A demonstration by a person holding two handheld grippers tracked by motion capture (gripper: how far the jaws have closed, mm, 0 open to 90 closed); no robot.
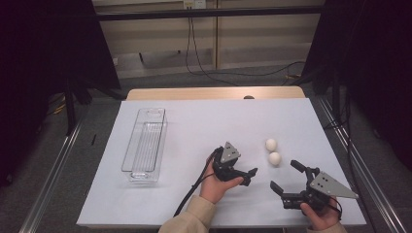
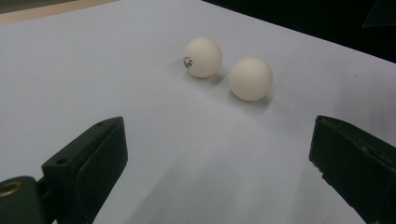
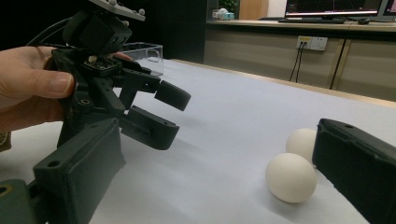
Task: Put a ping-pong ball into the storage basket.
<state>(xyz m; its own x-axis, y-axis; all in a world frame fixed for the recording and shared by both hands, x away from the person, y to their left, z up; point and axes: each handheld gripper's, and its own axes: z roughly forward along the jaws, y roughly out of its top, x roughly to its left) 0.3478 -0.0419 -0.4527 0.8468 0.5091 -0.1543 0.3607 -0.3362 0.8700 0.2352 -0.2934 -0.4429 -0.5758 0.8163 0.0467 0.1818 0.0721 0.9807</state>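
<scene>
Two matte white balls (image 1: 272, 151), the far one (image 2: 202, 57) bearing dark print, lie just apart; both tongs released.

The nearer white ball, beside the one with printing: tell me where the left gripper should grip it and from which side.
Grip the nearer white ball across its middle, its widest part. Come in low along the white table cover from the person's side, where the open left gripper already faces it. The printed ball sits close on its far side, so probably keep the jaws off that gap.
</scene>
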